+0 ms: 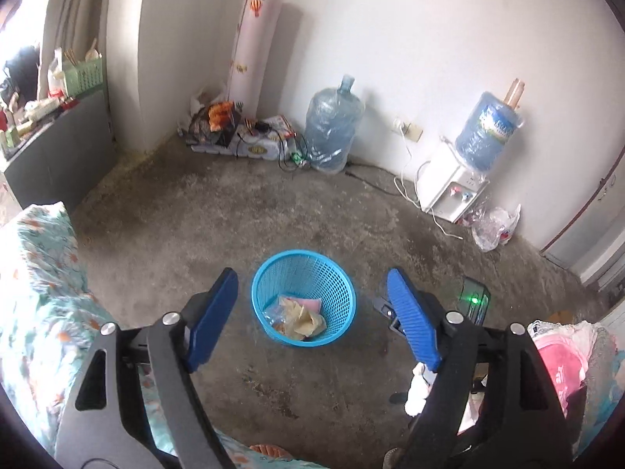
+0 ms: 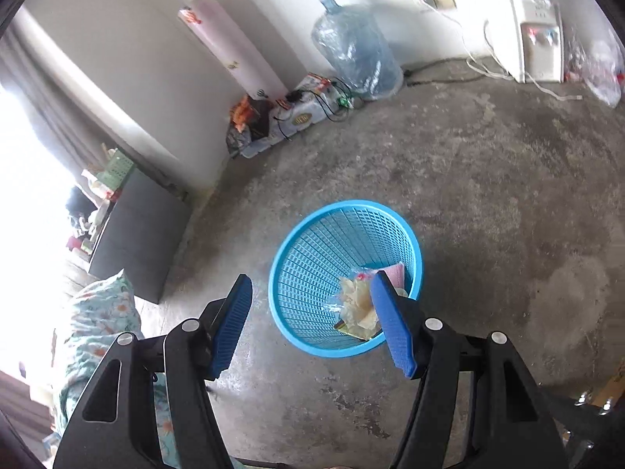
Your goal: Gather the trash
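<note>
Both my left gripper (image 1: 312, 297) and right gripper (image 2: 310, 305) stand spread and empty, the basket (image 1: 273, 265) just ahead below them holding wrappers (image 1: 300, 318).

Left gripper (image 1: 310, 287): both blue ribbed fingers (image 1: 213, 318) stand well apart, angled outward in a V from their black linkage arms, with nothing gripped between them; the tool is tilted downward toward the floor. Right gripper (image 2: 310, 289): its blue fingers (image 2: 232, 324) are likewise spread wide and bare, the pads touching nothing, the black arms and silver pivot bolts filling the lower part of its own view; it too points obliquely down. In the left wrist view, part of the right gripper's black frame shows just beyond the right-hand finger.
</note>
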`<state>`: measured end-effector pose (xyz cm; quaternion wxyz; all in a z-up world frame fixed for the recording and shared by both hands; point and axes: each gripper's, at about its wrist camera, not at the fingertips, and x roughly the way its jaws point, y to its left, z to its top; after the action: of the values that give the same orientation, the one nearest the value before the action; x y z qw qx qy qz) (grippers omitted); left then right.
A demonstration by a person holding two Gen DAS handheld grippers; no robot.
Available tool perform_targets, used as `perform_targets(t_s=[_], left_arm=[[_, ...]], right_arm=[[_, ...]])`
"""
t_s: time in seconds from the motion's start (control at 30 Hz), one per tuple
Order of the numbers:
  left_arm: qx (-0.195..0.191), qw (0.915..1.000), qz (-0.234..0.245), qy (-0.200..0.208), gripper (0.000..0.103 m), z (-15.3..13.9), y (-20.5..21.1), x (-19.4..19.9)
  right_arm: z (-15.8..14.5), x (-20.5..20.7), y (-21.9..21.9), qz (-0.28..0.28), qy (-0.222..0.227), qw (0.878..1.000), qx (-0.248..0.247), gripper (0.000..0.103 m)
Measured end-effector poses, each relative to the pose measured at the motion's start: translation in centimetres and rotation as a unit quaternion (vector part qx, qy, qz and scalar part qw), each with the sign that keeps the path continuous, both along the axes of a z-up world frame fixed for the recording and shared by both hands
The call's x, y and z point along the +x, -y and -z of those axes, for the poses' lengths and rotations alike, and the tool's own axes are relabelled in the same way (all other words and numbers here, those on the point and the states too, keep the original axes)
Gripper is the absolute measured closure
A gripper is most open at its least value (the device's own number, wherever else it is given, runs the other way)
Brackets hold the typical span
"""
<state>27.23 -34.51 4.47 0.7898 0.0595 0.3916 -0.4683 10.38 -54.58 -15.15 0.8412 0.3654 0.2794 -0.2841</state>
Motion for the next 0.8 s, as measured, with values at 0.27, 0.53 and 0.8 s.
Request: perform_targets(t_s=[0.27, 0.53, 0.8], left_arm=[[-0.082, 0.9924, -0.085, 0.034, 0.014, -6.2, -13.4, -7.0], [-0.094, 0.9685, -0.205, 0.107, 0.014, -8.9, -30.3, -11.8], [-0.103, 0.9339, -0.325, 0.107, 0.014, -7.0, -43.6, -15.8]], right_arm=[[-8.0, -2.3, -13.7, -0.116, 0.005, 0.985, -0.127, 0.022], [-15.0, -2.8, -21.3, -0.218, 0.072, 0.959, -0.166, 0.021], [-15.6, -1.5, -28.2, -0.336, 0.069, 0.932, -0.117, 0.021]])
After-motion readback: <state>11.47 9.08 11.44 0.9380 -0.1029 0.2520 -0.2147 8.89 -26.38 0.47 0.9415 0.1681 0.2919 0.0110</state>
